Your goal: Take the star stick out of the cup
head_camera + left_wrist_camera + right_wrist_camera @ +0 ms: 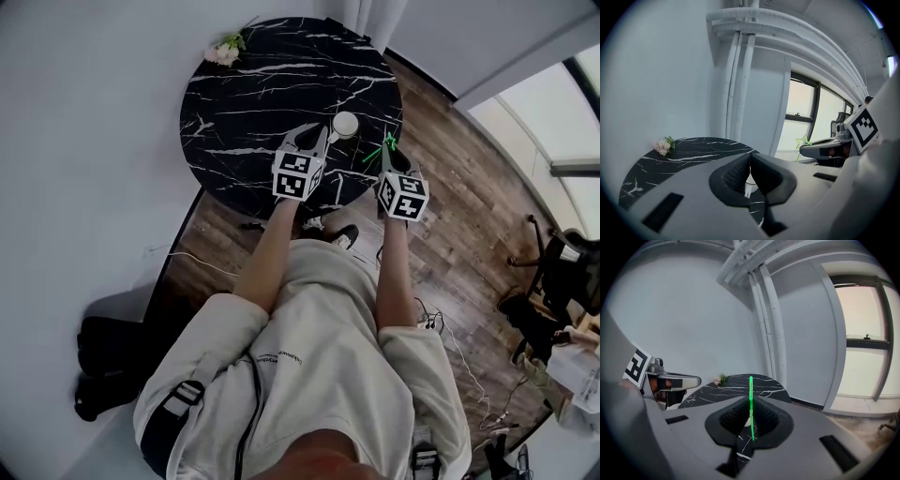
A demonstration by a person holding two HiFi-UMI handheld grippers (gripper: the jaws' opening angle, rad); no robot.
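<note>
Star stick (750, 383) in tight grip of right gripper (751, 403); left gripper (750, 157) closed by cup (345, 125)

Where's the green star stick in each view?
Head view: star stick right of centre, at the tips of the right gripper, beside the cup.
Left gripper view: its star right of centre, at that gripper's tip.
Right gripper view: centre, upright between the jaws.
Shared landmark: flowers at the table's far edge.
</note>
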